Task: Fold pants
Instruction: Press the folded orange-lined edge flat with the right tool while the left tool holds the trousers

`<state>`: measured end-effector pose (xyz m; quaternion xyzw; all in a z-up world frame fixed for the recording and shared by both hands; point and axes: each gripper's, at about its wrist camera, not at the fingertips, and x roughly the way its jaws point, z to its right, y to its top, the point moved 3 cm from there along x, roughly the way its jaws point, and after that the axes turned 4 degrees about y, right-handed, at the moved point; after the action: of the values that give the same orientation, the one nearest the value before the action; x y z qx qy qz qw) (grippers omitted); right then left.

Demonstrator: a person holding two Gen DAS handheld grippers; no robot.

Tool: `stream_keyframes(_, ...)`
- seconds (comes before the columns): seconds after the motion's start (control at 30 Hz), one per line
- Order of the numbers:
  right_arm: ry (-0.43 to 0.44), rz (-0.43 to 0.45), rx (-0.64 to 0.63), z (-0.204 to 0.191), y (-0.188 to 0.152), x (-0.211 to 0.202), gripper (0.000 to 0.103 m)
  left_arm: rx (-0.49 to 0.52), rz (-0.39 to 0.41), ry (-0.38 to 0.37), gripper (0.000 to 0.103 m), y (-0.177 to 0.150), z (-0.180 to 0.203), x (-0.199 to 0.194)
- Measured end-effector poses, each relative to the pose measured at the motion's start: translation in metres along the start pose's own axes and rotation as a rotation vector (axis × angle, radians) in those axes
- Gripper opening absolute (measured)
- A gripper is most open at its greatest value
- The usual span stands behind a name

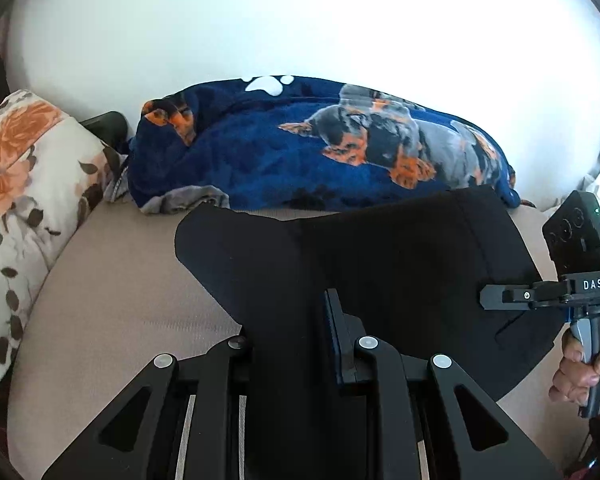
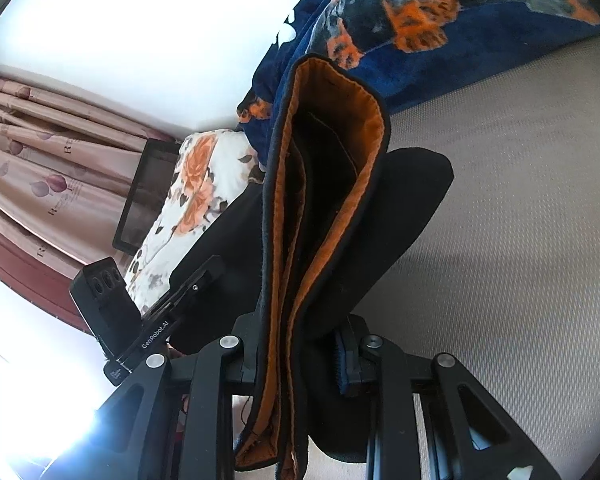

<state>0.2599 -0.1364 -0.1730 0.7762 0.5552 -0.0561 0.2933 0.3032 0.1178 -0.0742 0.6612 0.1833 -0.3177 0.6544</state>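
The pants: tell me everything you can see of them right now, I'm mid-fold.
The pants are black, soft cloth with an orange lining showing at the open band in the right wrist view. Both sets of jaws are shut on them, the left gripper and the right gripper, holding them above the beige bed surface. One rounded flap sticks out left, in front of the blue dog-print blanket.

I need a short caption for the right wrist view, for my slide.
Right gripper clamps black pants with orange lining, held above the beige bed; dog-print blanket behind.
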Motion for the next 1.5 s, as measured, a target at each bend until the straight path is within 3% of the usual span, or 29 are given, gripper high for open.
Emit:
stream_keyframes(0.63,0.027,0.033,-0.006,0.008,0.037,0.023,0.024,0.023,0.039,0.074,0.021,0.044,-0.022,0.038)
stream_keyframes(1.1,0.009,0.018,0.038,0.034,0.041,0.038,0.024,-0.008,-0.010,0.104,0.021,0.030,-0.042,0.071)
stream_keyframes(1.5,-0.092,0.011,0.000,0.039,0.036,0.045,0.024,-0.051,-0.046,0.127,0.021,0.007,-0.062,0.090)
